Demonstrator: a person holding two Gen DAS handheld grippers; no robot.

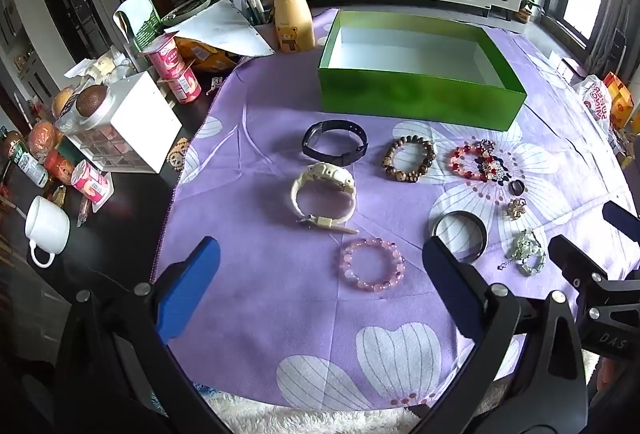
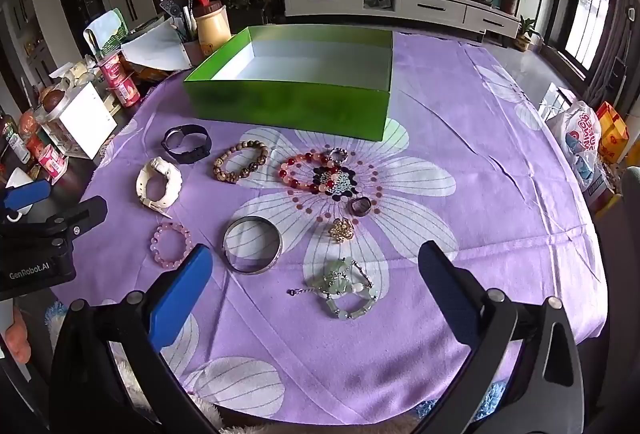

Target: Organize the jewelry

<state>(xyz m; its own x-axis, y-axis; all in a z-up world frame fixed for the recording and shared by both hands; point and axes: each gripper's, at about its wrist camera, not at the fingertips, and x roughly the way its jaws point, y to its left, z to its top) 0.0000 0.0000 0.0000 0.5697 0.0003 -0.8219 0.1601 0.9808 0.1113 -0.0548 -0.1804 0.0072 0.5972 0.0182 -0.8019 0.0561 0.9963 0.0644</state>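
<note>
An empty green box [image 1: 420, 102] [image 2: 288, 106] stands at the back of the purple flowered cloth. In front of it lie a black watch [image 1: 335, 143], a white watch [image 1: 324, 196], a brown bead bracelet [image 1: 409, 159], a red bead bracelet [image 1: 470, 162], a pink bead bracelet [image 1: 372, 265] [image 2: 173, 244], a silver bangle [image 2: 252, 244], a dark ring [image 2: 360, 206], a gold ornament [image 2: 341, 230] and a green jade bracelet [image 2: 346, 290]. My left gripper [image 1: 320, 266] is open above the pink bracelet. My right gripper [image 2: 316, 274] is open above the jade bracelet.
The table's left side is crowded: a white mug [image 1: 46, 230], yogurt cups [image 1: 176, 74], a white organizer [image 1: 132, 122], a yellow bear bottle [image 1: 292, 18] and papers. Plastic bags [image 2: 580, 142] sit off the right edge. A white fluffy rug [image 1: 280, 418] lies below the near edge.
</note>
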